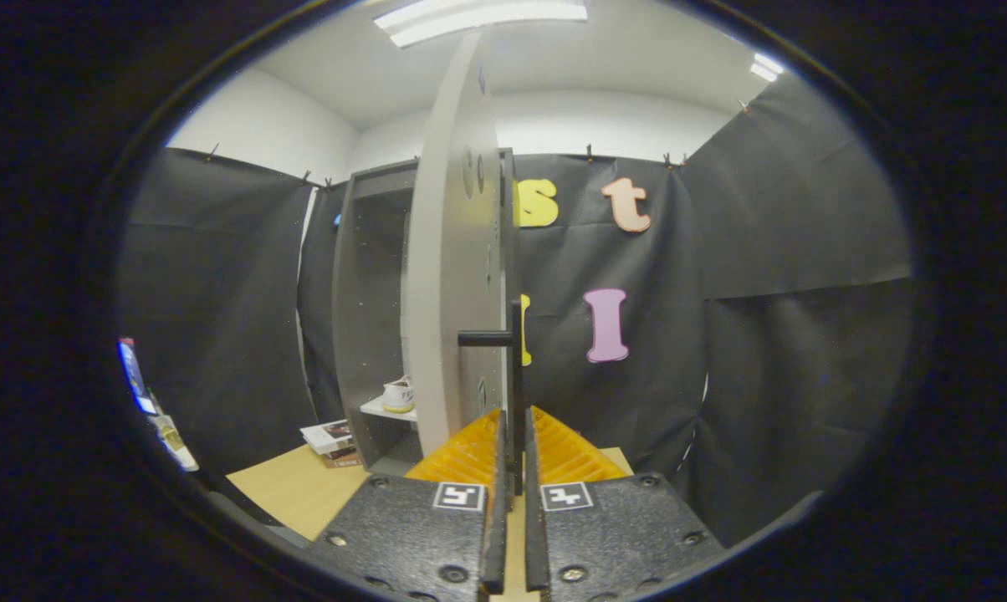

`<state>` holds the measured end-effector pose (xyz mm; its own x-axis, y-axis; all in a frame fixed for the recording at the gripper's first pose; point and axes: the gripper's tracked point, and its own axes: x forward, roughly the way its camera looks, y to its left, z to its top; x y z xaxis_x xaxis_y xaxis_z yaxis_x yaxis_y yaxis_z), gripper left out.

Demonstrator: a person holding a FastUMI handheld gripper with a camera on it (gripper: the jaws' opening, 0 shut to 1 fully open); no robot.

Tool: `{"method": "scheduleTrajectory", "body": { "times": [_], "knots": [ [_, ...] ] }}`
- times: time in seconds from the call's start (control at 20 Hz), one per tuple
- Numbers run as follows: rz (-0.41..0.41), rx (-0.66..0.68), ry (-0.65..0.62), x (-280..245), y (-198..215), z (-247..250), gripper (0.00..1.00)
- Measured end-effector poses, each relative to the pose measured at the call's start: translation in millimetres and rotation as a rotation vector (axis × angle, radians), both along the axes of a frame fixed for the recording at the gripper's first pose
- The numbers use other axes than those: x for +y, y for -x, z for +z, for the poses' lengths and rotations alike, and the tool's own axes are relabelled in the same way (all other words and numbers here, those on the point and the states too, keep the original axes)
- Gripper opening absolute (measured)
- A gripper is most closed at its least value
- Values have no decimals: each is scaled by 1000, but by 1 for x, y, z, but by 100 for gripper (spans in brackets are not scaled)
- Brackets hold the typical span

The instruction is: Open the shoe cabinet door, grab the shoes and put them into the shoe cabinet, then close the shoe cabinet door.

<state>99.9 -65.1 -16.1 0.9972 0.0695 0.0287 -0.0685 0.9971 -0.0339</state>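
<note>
Tongs [513, 468] pinch thin black bar handle [516, 376] of flat door [453, 276].

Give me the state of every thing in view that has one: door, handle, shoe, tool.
cabinet door: open, swung out edge-on towards the camera
door handle: upright bar, clamped between the fingers
tool: shut on the door handle
shoe: resting on a shelf inside the cabinet
books: stacked flat beside the cabinet base
</note>
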Motion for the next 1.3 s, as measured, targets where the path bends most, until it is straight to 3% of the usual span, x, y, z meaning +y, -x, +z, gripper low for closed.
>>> {"method": "scheduleTrajectory", "body": {
  "times": [0.05, 0.25, 0.5, 0.7, 0.85, 1.3],
  "knots": [
    [-21, -36, 9, 0, 23, 4, 36],
    [-37, -103, 13, 19, 73, 5, 100],
    [-54, -12, 9, 55, 86, -33, 100],
    [94, 14, 52, 121, 78, -69, 100],
    [143, 59, 68, 154, 57, -105, 100],
    [114, 159, 49, 204, -10, -220, 100]
  ]
}}
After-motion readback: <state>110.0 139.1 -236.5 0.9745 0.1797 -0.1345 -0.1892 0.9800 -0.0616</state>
